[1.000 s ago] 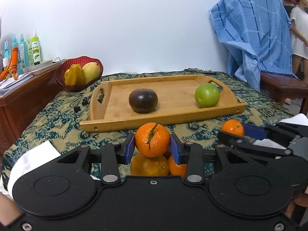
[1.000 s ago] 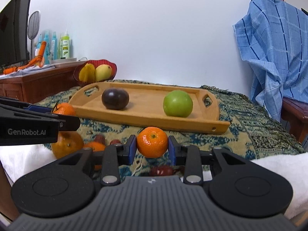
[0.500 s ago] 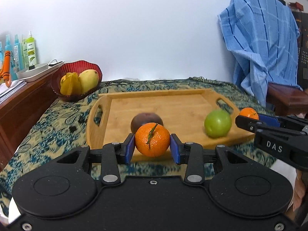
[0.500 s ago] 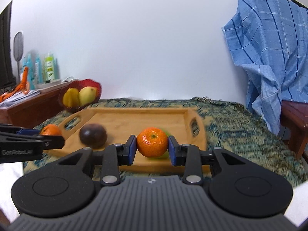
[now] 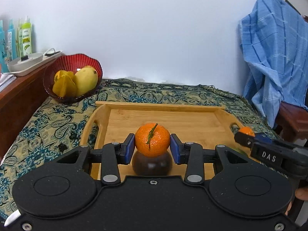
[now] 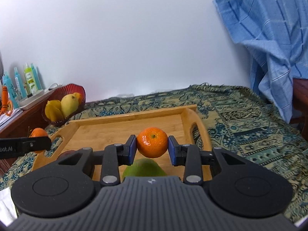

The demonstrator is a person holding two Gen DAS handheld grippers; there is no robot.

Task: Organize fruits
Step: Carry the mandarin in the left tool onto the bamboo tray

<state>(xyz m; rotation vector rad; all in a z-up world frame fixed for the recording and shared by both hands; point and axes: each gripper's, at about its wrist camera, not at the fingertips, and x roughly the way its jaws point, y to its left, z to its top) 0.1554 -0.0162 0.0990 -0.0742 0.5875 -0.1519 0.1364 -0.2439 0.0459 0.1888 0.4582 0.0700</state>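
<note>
Left tool (image 5: 152, 146): narrow gap, blue pads (image 5: 130, 148) pressed on both sides of a mandarin with stem (image 5: 152, 139). Fruit fully clear of the surface, held over the near half of the wooden tray (image 5: 192, 123). Skin bright orange, pitted, thin green stem running from centre toward 1 o'clock. Directly under it, at 6 o'clock, a dark plum (image 5: 152, 165) sits on the tray floor; can't tell if the two touch.

At 10 o'clock from the tray, a red bowl (image 5: 90, 62) w/ a mango (image 5: 84, 81) and star fruit (image 5: 64, 86), on the patterned cloth (image 5: 48, 123) beside the wooden counter (image 5: 17, 100). Spray bottles (image 5: 26, 36) and a white dish stand on that counter at far left.

Right tool (image 6: 152, 148): also a narrow gap, pads clamped on a second mandarin (image 6: 152, 142). This one shows its small green stem button facing the camera, glossy, no stalk. Held above the tray's right half, near the right handle (image 6: 196, 132). Green apple (image 6: 144, 168) just below at 6 o'clock, blurred, partly hidden by the tool body; it lies on the tray.

Each tool shows in the other's view: left one at 9 o'clock in the right view, right one at 3 o'clock in the left view, both w/ orange fruit at the tips. Blue checked cloth (image 6: 269, 38) hangs at 2 o'clock.
</note>
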